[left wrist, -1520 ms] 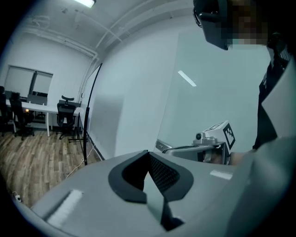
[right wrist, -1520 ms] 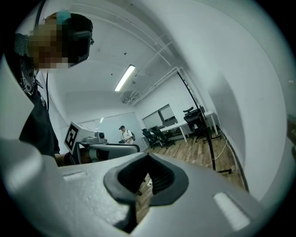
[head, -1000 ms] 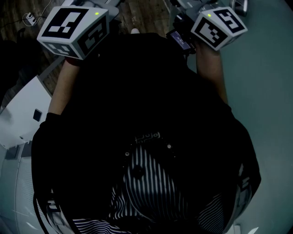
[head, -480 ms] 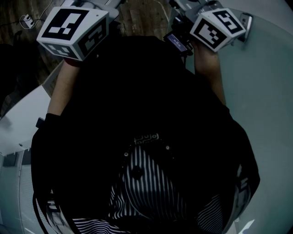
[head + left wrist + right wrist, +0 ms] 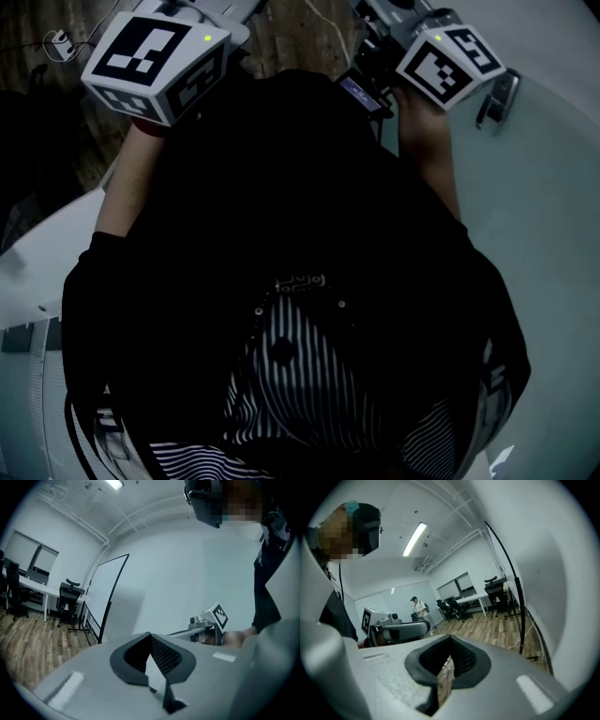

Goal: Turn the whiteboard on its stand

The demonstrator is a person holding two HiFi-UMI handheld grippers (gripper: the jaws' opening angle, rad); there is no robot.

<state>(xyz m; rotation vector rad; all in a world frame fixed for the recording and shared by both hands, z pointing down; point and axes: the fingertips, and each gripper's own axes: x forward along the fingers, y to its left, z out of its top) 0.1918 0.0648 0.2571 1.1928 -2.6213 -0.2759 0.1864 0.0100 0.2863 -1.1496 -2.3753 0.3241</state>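
The whiteboard (image 5: 107, 597) stood upright on its stand (image 5: 79, 630) on the wooden floor (image 5: 28, 644). It was near the pale wall (image 5: 178, 573) and just beside some office chairs (image 5: 68, 603), ahead of both tongs and touched by neither. Its long axis ran top to bottom, leaning slightly in the wide lens. It was seen at a slant, so the white face pointed partly toward the camera and to the right, with a dark frame edge along its right side. A pale, dark-edged panel (image 5: 562, 583) filled the right of the right gripper view; whether that was the same board could not be settled. The left gripper (image 5: 150, 634) had its jaws closed together on nothing. The right gripper (image 5: 450, 637) was likewise closed, tips meeting with only floor showing past them. Both were held up in front of the person (image 5: 281, 234). The step in hand looked like the approach. To do it well, the jaws would need opening before they reached the frame. Each should then take a dark side edge squarely and turn the board slowly about its pivot, so the stand's feet did not skid.
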